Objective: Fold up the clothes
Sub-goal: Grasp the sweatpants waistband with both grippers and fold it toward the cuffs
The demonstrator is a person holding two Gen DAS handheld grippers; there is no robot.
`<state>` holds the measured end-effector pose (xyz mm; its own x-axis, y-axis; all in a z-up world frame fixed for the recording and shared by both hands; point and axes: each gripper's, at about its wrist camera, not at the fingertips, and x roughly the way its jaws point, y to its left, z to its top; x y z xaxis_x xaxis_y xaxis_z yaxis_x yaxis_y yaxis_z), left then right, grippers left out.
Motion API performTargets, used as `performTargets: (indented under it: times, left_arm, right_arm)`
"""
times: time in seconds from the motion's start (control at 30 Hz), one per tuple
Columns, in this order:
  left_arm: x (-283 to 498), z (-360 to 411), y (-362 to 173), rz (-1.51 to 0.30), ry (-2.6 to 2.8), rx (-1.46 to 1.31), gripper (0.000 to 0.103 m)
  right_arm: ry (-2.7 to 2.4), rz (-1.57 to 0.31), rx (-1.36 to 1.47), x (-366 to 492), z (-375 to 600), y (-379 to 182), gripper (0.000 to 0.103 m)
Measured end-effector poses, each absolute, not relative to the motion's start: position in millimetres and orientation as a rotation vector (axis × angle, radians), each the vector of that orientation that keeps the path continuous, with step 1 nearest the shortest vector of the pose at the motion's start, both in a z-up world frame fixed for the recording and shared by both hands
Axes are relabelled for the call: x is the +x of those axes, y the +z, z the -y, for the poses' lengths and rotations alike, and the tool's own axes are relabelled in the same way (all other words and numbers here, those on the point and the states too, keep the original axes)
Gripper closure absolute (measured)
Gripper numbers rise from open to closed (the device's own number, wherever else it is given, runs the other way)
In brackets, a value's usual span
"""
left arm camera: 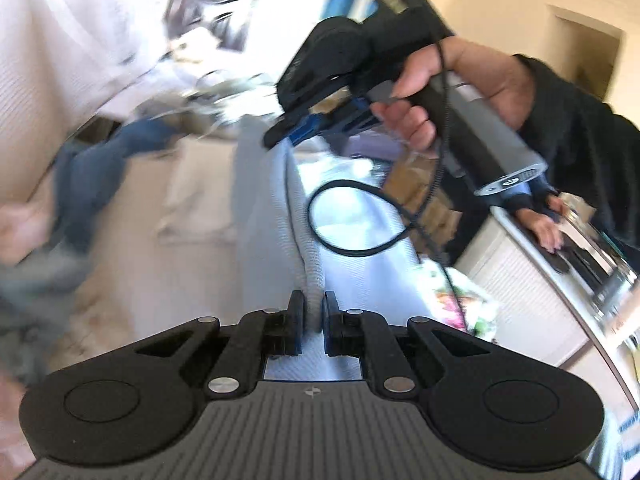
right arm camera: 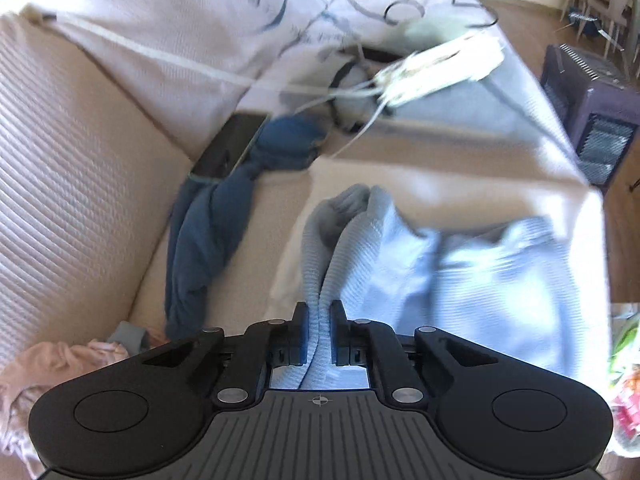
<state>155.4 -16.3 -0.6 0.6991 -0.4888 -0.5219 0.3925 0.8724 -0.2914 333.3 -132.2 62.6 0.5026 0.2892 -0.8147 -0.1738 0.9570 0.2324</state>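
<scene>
- Left gripper [left arm camera: 313,312]: jaws nearly closed, pinching an edge of the light blue knit garment [left arm camera: 276,216]; the fabric runs straight away from the pads as a taut ridge.
- Right gripper [right arm camera: 319,322]: same narrow gap, a doubled fold of the same garment [right arm camera: 460,264] clamped between the pads.
- In the left wrist view the right gripper [left arm camera: 280,132] appears up ahead in the person's hand [left arm camera: 460,88], with the cloth stretched between the two grips. Long axis of the held edge lies gripper to gripper.
- The rest of the garment hangs and bunches below the right grip, over the cream sofa seat [right arm camera: 400,184]; whether the lower part touches the seat, cannot tell, blur is heavy.
- Dark blue garment [right arm camera: 216,232] lies crumpled to the left on the seat, clear of the held piece; pink cloth [right arm camera: 60,360] at the near left corner.
- Judgement: both hands hold equal claim on the edge; next move likely depends on spreading that edge level over open seat to the right of the dark blue piece.
</scene>
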Motion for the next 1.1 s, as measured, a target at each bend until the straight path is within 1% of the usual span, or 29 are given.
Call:
performTargets:
  times: [0.17, 0.4, 0.6, 0.77, 0.9, 0.97, 1.0, 1.03, 1.07, 1.1]
  left_arm:
    - [144, 87, 4, -0.612, -0.59, -0.052, 0.095]
    - [156, 167, -16, -0.666, -0.636, 0.083, 0.095]
    - [162, 201, -38, -0.722, -0.625, 0.166, 0.094]
    - [174, 217, -63, -0.786, -0.63, 0.203, 0.094]
    - [182, 224, -73, -0.812, -0.622, 0.219, 0.09]
    - [185, 230, -77, -0.813, -0.626, 0.237, 0.085]
    - [186, 234, -78, -0.812, -0.631, 0.246, 0.081]
    - [186, 238, -78, -0.814, -0.645, 0.251, 0.066]
    - [184, 242, -77, -0.817, -0.661, 0.253, 0.058]
    - [180, 244, -73, -0.816, -0.662, 0.255, 0.052]
  right_arm:
    - [0.268, -0.98, 0.183, 327, 209, 69, 0.093]
    - [0.277, -0.945, 0.246, 326, 280, 46, 0.093]
    - [0.29, -0.957, 0.281, 333, 316, 20, 0.093]
    - [0.269, -0.987, 0.325, 341, 332, -12, 0.093]
    - [0.261, -0.991, 0.357, 343, 337, -29, 0.092]
    - [0.252, -0.99, 0.348, 344, 337, -32, 0.091]
    - [0.244, -0.988, 0.335, 344, 335, -33, 0.086]
    - [0.235, -0.985, 0.321, 343, 332, -34, 0.086]
    - [0.221, -0.982, 0.32, 342, 331, -35, 0.086]
    - [0.207, -0.978, 0.321, 341, 330, -35, 0.084]
